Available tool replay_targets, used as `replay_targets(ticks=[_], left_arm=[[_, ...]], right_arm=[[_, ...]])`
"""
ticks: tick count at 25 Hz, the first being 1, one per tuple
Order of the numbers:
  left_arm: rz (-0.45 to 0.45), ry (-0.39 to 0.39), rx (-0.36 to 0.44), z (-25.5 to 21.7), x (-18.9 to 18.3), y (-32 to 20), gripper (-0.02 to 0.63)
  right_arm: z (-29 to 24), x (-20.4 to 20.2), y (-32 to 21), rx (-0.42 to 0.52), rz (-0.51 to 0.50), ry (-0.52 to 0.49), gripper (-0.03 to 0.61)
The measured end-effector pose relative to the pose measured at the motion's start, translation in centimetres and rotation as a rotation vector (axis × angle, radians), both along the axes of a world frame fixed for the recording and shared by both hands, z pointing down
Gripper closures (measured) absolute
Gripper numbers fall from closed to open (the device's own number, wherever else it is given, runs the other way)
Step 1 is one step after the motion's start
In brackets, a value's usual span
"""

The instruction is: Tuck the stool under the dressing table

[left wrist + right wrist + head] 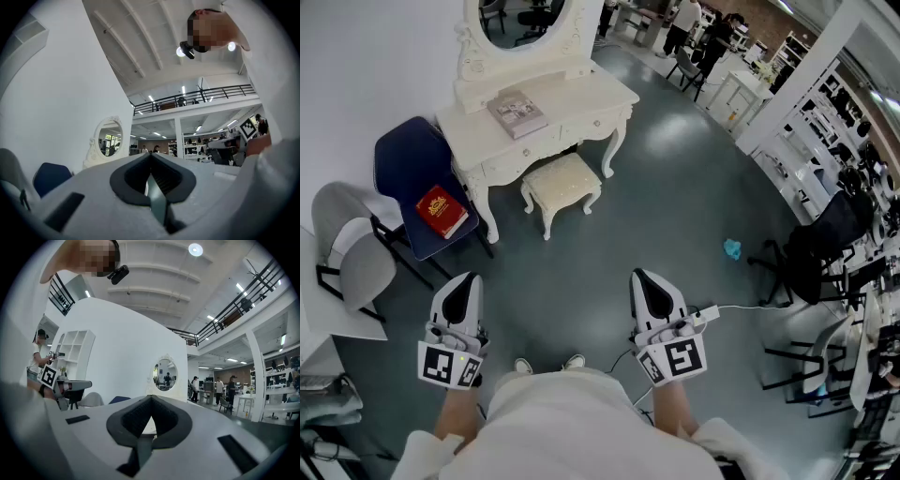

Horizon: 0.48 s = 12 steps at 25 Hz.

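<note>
A cream upholstered stool (562,187) stands on the grey floor, partly under the front of the white dressing table (542,120), which carries an oval mirror (525,23). That mirror (109,139) shows in the left gripper view, and the mirror (166,374) also appears in the right gripper view. My left gripper (461,289) and right gripper (648,285) are both shut and hold nothing. They hover close to my body, well short of the stool, one on each side of it.
A blue chair (411,164) with a red book (442,212) stands left of the table, and a grey chair (349,253) further left. A magazine (517,112) lies on the tabletop. Black office chairs (811,248) and white desks crowd the right. A teal scrap (732,249) lies on the floor.
</note>
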<state>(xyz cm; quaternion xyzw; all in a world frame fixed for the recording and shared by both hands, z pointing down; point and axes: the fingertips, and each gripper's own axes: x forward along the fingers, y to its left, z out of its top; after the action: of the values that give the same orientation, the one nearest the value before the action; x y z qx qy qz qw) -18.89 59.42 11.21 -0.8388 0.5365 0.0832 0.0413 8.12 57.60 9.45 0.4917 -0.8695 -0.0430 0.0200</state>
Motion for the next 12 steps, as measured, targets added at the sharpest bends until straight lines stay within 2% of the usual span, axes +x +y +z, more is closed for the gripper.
replay_targets(ticks=[12], left_arm=[[0.042, -0.012, -0.025, 1.0, 0.4, 0.1, 0.598]], right_arm=[[0.8, 0.0, 1.4, -0.032, 0.014, -0.018, 0.578]])
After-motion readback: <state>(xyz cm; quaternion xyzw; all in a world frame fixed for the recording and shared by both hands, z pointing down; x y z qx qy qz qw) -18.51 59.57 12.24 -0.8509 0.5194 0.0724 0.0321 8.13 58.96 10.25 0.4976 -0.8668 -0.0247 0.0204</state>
